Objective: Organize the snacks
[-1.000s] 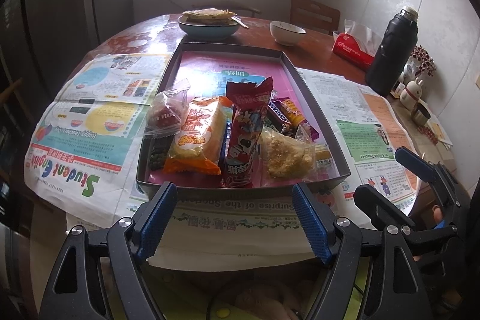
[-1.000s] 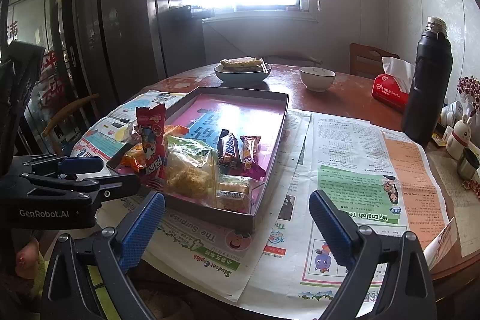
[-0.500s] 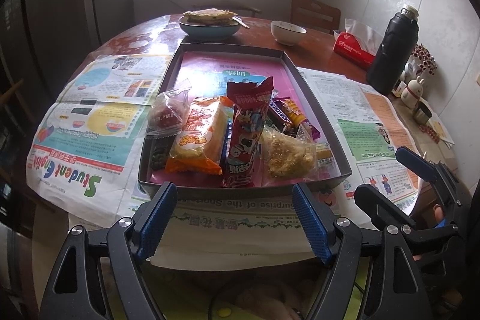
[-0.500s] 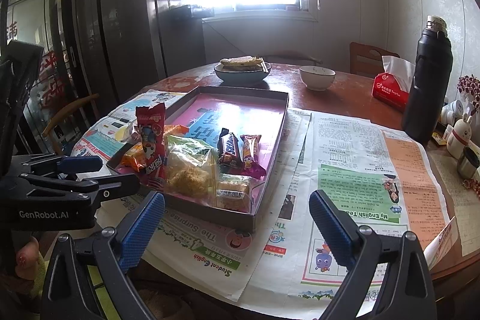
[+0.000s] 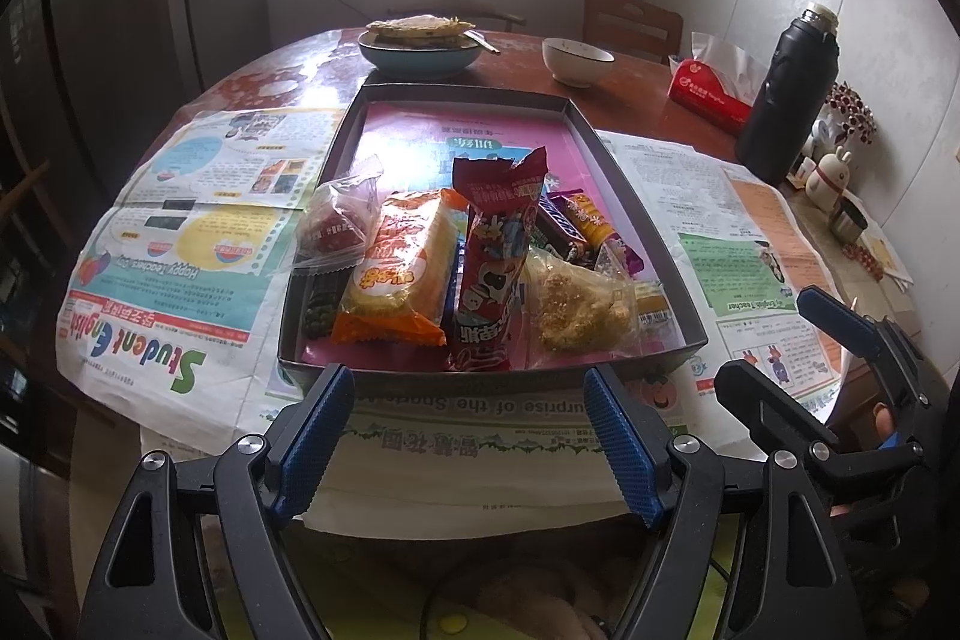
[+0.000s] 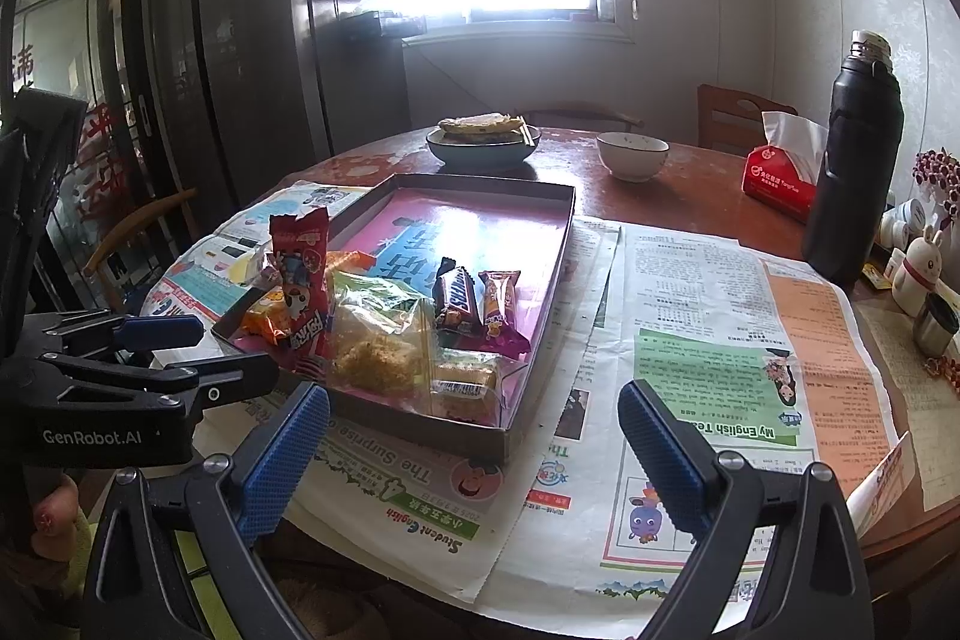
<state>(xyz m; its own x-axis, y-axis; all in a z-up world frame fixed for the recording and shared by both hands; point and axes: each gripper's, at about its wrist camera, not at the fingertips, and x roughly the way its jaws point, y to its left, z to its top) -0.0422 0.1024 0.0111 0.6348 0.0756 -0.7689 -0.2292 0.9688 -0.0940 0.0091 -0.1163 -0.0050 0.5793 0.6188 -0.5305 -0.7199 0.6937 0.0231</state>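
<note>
While both grippers, left (image 5: 468, 436) & right (image 6: 474, 454), hang spread wide and empty, snacks (image 5: 480, 262) lie heaped in tray (image 5: 636, 220): risk of pinching two overlapping packets at once.

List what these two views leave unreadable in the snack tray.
- Dark packet, left wrist view: mostly covered by the orange packet; kind unclear.
- Blue wrapper, left wrist view: only a sliver shows behind the red packet.
- Clear bag: hidden in the right wrist view by the red packet.

Black two-finger grippers, blue ribbed fingers (image 5: 317, 442), silver screws, white "GenRobot.AI" lettering on one body
</note>
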